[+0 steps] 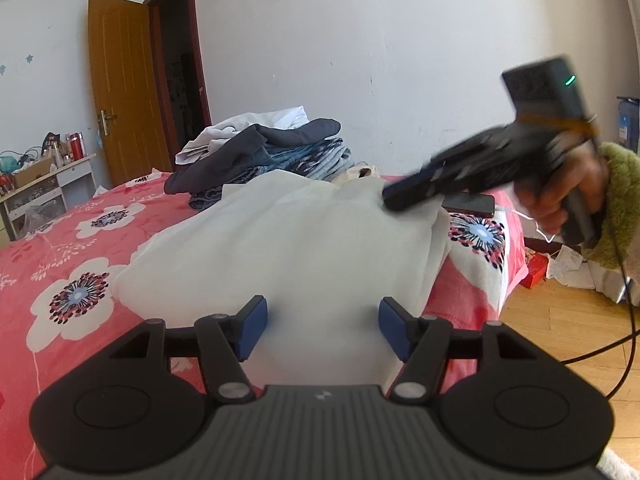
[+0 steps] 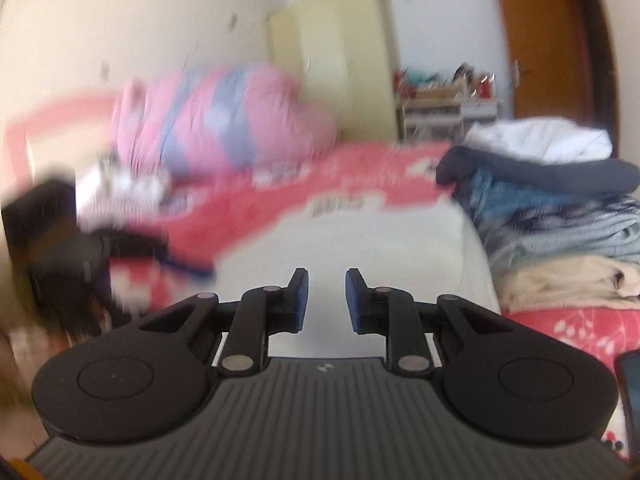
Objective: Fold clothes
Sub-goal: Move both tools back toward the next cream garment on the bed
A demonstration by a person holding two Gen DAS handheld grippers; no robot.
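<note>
both jaws apart, empty: left hand-held gripper [image 1: 322, 330], right hand-held gripper [image 2: 327, 300]. pinch white garment [image 1: 280, 240] at bed [image 1: 60, 248] edge, fold squarely.

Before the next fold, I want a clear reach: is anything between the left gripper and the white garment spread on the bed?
Nothing visible. The left gripper hangs open directly over the white garment, pads apart with only cloth beyond them.

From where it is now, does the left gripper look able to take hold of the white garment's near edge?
Probably yes. The left gripper is open with the white garment directly beneath and ahead of it, nothing lying between. The right gripper is at the garment's far corner, clear of that path.
</note>
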